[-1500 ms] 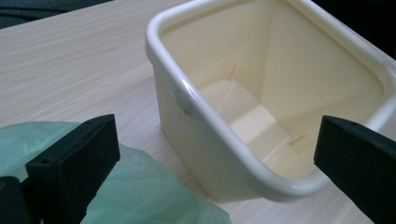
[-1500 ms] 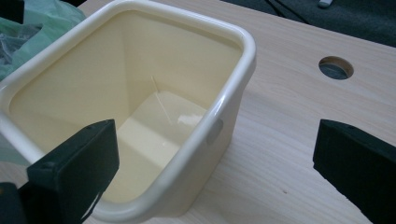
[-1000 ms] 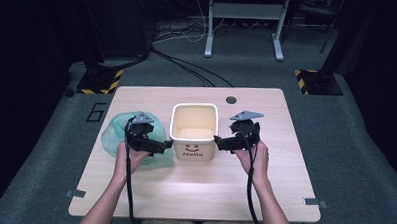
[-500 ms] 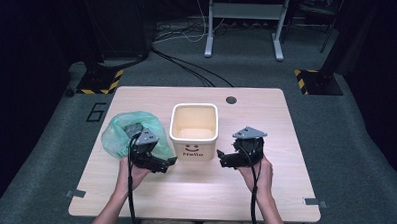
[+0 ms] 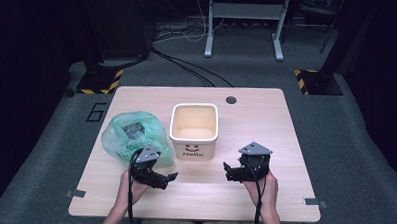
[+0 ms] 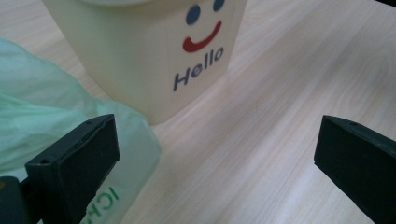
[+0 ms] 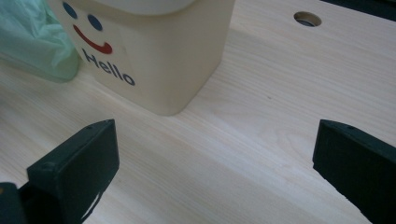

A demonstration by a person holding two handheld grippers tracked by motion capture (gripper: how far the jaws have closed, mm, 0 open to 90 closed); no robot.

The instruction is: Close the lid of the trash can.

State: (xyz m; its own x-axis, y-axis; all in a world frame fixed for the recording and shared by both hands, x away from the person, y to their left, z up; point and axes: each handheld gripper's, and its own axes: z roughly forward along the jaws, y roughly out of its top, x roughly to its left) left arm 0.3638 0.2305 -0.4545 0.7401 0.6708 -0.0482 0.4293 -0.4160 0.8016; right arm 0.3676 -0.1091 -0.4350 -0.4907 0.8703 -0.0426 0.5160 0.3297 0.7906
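A cream square bin with a smiley face and "Hello" on its front stands mid-table, its inside bare. It looms close in the left gripper view and the right gripper view. A crumpled green plastic bag lies against the bin's left side, with something dark inside it. My left gripper is open, low in front of the bag and the bin's left corner, holding nothing. My right gripper is open too, in front of the bin's right corner, apart from it.
The wooden table has a round cable hole at the back. Bare wood spreads to the right of the bin and along the front edge. Cables, a stand base and striped floor markers lie beyond the table.
Both grippers have drawn back toward the front edge, away from the bin's sides. The left one has come off the green bag, which now lies uncovered.
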